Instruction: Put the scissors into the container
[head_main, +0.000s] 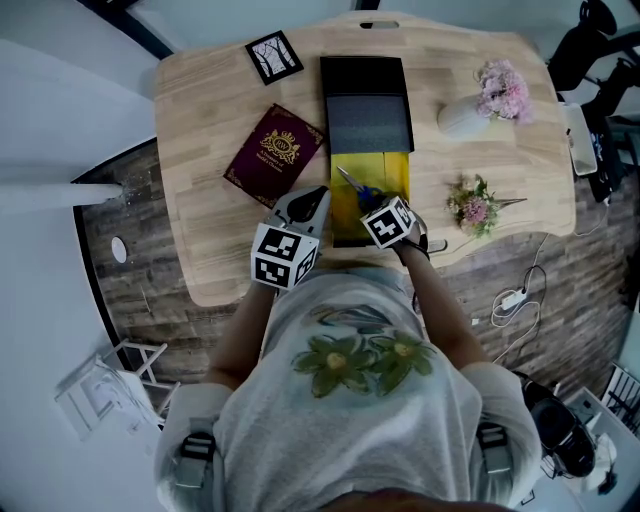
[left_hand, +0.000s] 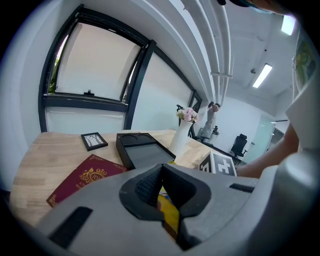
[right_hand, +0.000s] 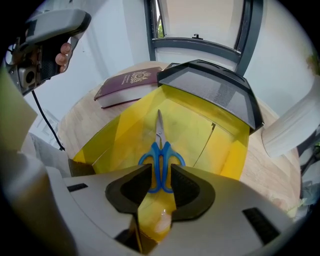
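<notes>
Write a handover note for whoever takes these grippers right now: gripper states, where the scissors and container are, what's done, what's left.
Left hand-held gripper: shut, empty, beside the yellow container.
Right hand-held gripper: shut on the scissors at their blue handles.
Scissors: blades pointing away, over the open container's interior; whether they touch its floor, I cannot tell.
Done: scissors brought to the container.
Left: release them, pull the right hand-held gripper out.
</notes>
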